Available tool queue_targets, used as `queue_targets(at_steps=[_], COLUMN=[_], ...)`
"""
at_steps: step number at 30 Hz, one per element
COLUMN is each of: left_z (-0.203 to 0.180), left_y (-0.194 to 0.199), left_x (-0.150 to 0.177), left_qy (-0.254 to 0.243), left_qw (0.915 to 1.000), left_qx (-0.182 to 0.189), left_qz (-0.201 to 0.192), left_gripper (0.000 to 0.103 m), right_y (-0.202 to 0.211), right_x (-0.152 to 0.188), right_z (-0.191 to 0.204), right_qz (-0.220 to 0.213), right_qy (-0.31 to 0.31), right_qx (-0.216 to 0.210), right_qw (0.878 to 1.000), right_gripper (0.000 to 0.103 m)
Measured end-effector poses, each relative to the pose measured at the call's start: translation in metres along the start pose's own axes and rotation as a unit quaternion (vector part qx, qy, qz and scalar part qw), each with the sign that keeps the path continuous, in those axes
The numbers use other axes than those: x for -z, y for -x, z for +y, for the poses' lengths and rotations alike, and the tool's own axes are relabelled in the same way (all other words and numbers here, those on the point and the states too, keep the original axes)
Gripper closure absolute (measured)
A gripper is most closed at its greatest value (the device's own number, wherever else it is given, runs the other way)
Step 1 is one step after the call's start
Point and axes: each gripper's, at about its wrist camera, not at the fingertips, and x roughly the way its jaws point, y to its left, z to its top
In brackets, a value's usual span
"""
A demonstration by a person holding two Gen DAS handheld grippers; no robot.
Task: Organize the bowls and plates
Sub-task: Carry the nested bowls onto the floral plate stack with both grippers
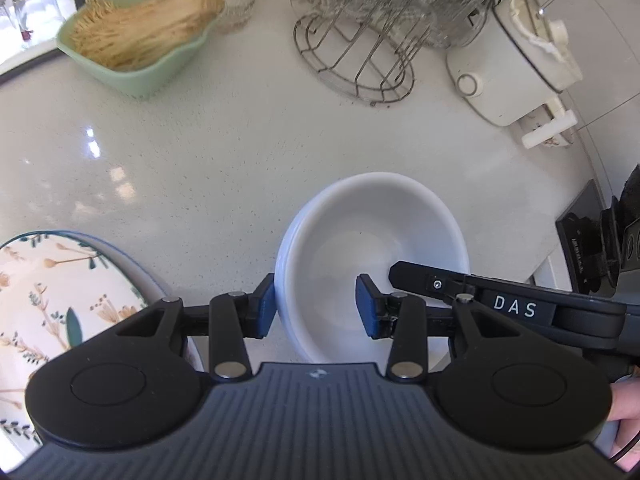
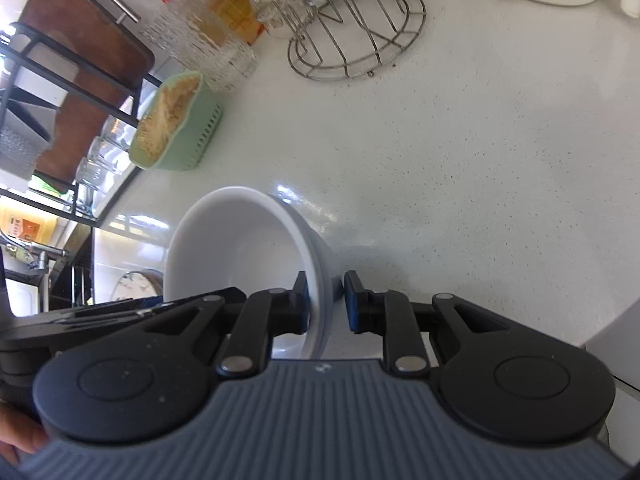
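Two grippers on one white bowl stack above a speckled worktop (image 1: 208, 152).

The worktop lies bare and roomy through the middle; its far edge is crowded by a green basket (image 1: 132, 40), a wire glass rack (image 1: 356, 60) and a white appliance (image 1: 516, 68). A floral plate (image 1: 60, 300) sits near left. The stacked white bowls (image 1: 372, 248) hang near centre. The left gripper (image 1: 318, 306) is half spread, fingers (image 1: 266, 306) straddling the left rim, contact unclear. The right gripper (image 2: 326, 304) pinches the right rim, fingers (image 2: 354, 304) nearly together.
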Motion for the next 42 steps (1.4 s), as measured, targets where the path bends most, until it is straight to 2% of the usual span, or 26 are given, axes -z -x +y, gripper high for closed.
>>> queue_targets(at_steps=[9,18,27,32,42], left_z=[-0.007,0.01,0.042,0.065,0.109], left_y=[0.041,0.073,0.102,0.102,0.109], left_x=[0.006,0.017,0.037,0.05,0.075], left_qy=[-0.009,0.014,0.05,0.078,0.141], left_qw=[0.9996,0.9986,0.9959,0.9934,0.9846], left_qx=[-0.002,0.0,-0.009,-0.025,-0.02], left_qz=[-0.025,-0.051,-0.075,-0.08,-0.101], left_gripper=[0.057,0.057,0.057,0.057,0.057], right_y=[0.022,0.029,0.025,0.015,-0.012], right_x=[0.009,0.02,0.035,0.042,0.054], right_z=[0.02,0.047,0.078,0.097,0.129], right_qz=[0.0,-0.004,0.015,0.022,0.071], right_qy=[0.01,0.025,0.039,0.059,0.095], right_qx=[0.0,-0.011,-0.032,-0.036,-0.029], right_qw=[1.0,1.0,0.999,0.997,0.993], right_gripper=[0.081,0.08,0.08,0.08,0.08])
